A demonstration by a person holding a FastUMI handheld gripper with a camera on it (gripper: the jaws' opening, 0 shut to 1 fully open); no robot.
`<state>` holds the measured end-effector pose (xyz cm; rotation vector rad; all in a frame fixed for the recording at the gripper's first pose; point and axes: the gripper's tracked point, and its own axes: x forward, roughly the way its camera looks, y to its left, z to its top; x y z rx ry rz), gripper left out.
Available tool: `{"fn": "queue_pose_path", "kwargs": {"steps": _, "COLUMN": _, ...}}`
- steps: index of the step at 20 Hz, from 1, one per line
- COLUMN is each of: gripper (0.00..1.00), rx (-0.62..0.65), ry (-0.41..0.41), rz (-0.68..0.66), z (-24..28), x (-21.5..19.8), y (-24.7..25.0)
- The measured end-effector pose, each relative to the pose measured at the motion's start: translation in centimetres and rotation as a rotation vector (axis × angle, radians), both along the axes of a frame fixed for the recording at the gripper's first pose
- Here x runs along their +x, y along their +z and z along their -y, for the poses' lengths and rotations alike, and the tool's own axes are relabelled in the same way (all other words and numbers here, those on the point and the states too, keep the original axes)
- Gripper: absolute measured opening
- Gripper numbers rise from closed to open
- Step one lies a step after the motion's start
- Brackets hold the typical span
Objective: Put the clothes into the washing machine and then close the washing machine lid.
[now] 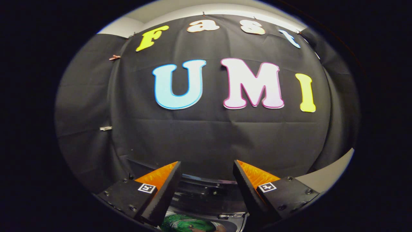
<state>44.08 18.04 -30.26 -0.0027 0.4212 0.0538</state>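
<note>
Two fingers of the gripper (206, 180) stand spread wide apart with nothing between them, pointing level at the black cloth wall (209, 135). Just below and ahead of the fingertips sits the washing machine (206, 196), its dark open top showing in the gap between the fingers. Lower still, nearly under the fingers, a patch of green cloth (188, 223) shows inside a pale round rim, which I judge to be the clothes lying in the drum; how much of them is in there I cannot tell. A pale strip of the booth's surface (325, 174) curves off beyond the right finger. The lid itself I cannot make out clearly. Since the clothes seem to be in, the coming move likely turns on finding the lid, which must lie downward and forward of the fingers.
</note>
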Motion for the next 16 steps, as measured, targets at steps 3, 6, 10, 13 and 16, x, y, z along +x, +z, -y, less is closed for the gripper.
{"fn": "queue_pose_path", "kwargs": {"steps": 3, "gripper": 0.99, "rx": -0.014, "ry": -0.104, "rz": -0.041, "z": 2.5, "x": 0.9, "y": -1.6}}
{"fn": "queue_pose_path", "kwargs": {"steps": 6, "gripper": 0.99, "rx": -0.009, "ry": -0.165, "rz": -0.08, "z": 3.7, "x": 1.5, "y": -3.1}}
{"fn": "queue_pose_path", "kwargs": {"steps": 10, "gripper": 1.0, "rx": -0.018, "ry": -0.177, "rz": -0.107, "z": 4.2, "x": 1.7, "y": -4.0}}
{"fn": "queue_pose_path", "kwargs": {"steps": 13, "gripper": 1.0, "rx": -0.026, "ry": -0.169, "rz": -0.105, "z": 4.2, "x": 1.8, "y": -4.0}}
{"fn": "queue_pose_path", "kwargs": {"steps": 16, "gripper": 1.0, "rx": -0.013, "ry": -0.182, "rz": -0.106, "z": 4.2, "x": 1.8, "y": -4.1}}
